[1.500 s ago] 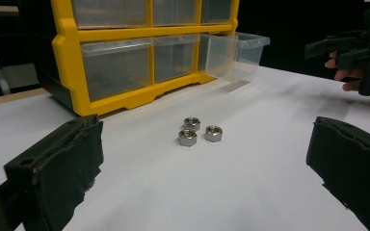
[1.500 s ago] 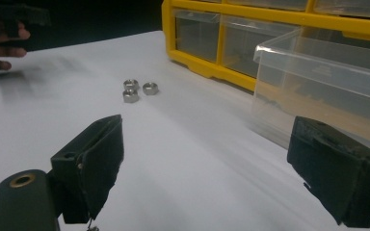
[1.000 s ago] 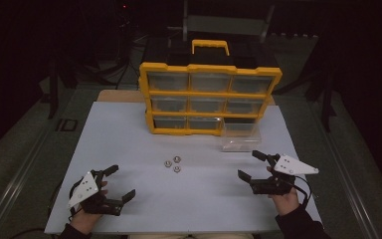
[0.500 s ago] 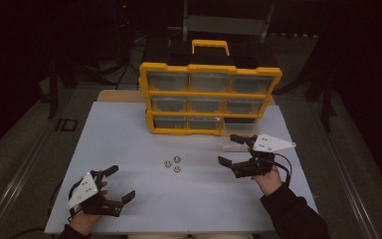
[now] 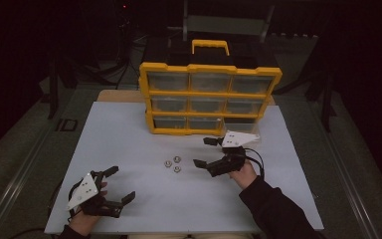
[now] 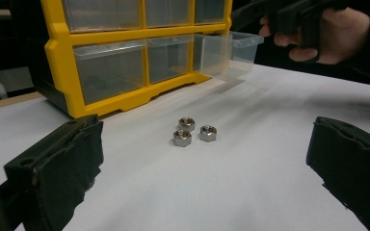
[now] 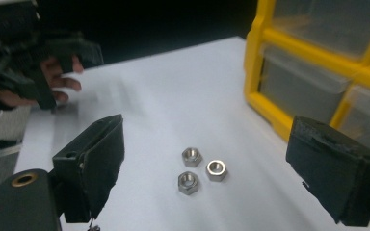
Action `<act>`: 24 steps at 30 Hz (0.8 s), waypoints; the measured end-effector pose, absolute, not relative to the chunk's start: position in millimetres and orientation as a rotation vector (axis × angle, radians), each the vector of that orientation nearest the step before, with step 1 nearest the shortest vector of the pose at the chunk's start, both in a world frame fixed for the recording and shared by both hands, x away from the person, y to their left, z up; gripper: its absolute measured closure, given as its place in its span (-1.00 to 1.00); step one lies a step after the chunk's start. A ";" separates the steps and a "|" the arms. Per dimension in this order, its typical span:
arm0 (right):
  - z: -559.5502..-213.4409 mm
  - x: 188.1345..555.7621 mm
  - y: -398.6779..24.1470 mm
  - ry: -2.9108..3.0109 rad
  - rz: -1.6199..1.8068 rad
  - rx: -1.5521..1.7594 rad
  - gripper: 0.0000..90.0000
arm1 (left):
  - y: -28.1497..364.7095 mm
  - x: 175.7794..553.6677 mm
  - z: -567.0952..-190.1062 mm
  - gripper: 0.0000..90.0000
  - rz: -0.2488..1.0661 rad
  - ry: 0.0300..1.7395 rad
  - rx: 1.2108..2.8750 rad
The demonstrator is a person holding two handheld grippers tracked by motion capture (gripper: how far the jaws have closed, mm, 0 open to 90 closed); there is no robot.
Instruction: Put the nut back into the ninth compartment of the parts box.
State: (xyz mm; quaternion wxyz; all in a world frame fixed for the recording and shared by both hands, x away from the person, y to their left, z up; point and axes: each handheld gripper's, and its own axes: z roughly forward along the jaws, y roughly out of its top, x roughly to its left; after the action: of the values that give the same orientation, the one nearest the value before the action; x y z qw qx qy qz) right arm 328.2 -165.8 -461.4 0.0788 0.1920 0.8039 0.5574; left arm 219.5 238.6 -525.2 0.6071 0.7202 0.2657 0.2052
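Looking down from the high view, you have your right gripper [image 5: 205, 152] held over the white table [image 5: 124, 149], its jaws spread wide and aimed left at the three nuts [image 5: 173, 163], which lie near its tips in a tight cluster at mid-table. Your right forearm comes in slanting from the bottom right. Your left gripper [image 5: 115, 185] sits well apart at the near left corner, jaws spread too, angled toward the right. Behind the nuts stands the yellow drawer cabinet [image 5: 210, 99] with its handle up.

Your left gripper view adds what the overhead shot hides: a clear drawer [image 6: 229, 50] pulled out of the cabinet's bottom row, and each nut lying flat with its hole facing up. Your right hand [image 6: 327, 31] hangs above the drawer at top right. Both black jaws stand far apart with nothing between them.

Your right gripper view puts the nuts [image 7: 198, 169] squarely between its two open jaws, ahead of the tips and untouched, with the cabinet at right and your left hand [image 7: 33, 82] blurred at far left.
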 end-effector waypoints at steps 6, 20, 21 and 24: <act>-479.0 333.1 -146.5 2.486 1.627 0.548 -0.68 | 238.8 219.2 -525.3 -1.00 0.473 0.613 1.666; -518.7 343.8 -116.9 2.604 1.503 0.522 -0.63 | 239.1 218.5 -525.4 -1.00 0.472 0.612 1.668; -520.6 343.5 -114.9 2.614 1.489 0.518 -0.58 | 239.1 218.5 -525.5 -1.00 0.472 0.611 1.670; -524.8 342.8 -109.7 2.635 1.469 0.485 -0.39 | 239.1 218.6 -525.6 -1.00 0.472 0.610 1.671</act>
State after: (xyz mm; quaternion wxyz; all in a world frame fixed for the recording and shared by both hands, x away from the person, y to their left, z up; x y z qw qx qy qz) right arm 342.8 -109.7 -524.8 0.0429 0.1587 0.8615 0.4804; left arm 218.6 239.1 -525.6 0.6057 0.7225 0.2637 0.2040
